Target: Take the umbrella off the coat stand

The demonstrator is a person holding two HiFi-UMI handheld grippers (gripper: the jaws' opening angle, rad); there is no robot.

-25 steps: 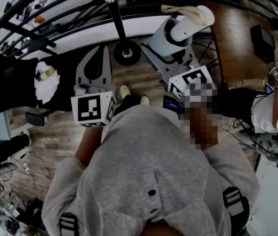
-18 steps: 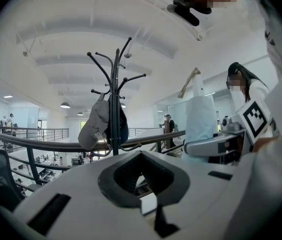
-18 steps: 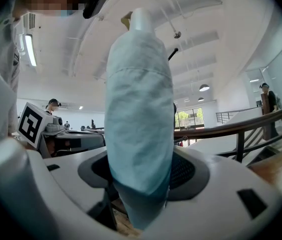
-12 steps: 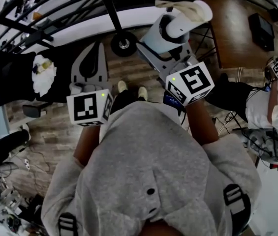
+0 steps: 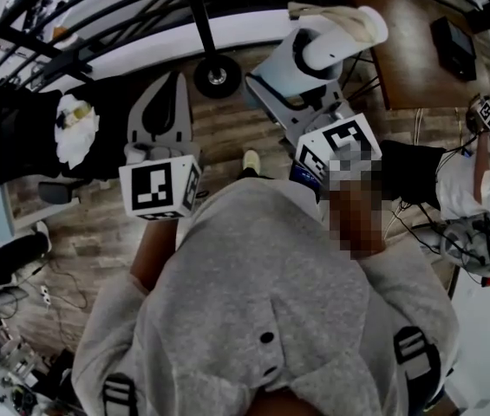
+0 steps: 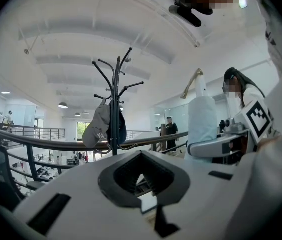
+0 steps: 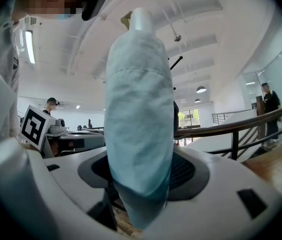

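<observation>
The right gripper [image 7: 141,184] is clamped on the umbrella [image 7: 138,114]. Its pale blue folded canopy stands upright in the hollow between the jaws and fills it. In the head view the umbrella [image 5: 336,42] sits at 1 o'clock from the person, apart from the stand [image 5: 203,24] near 12 o'clock. The left gripper [image 6: 143,176] has its jaws together with nothing in them. Beyond it, at 12 o'clock, the stand carries a cap [image 6: 97,129].
</observation>
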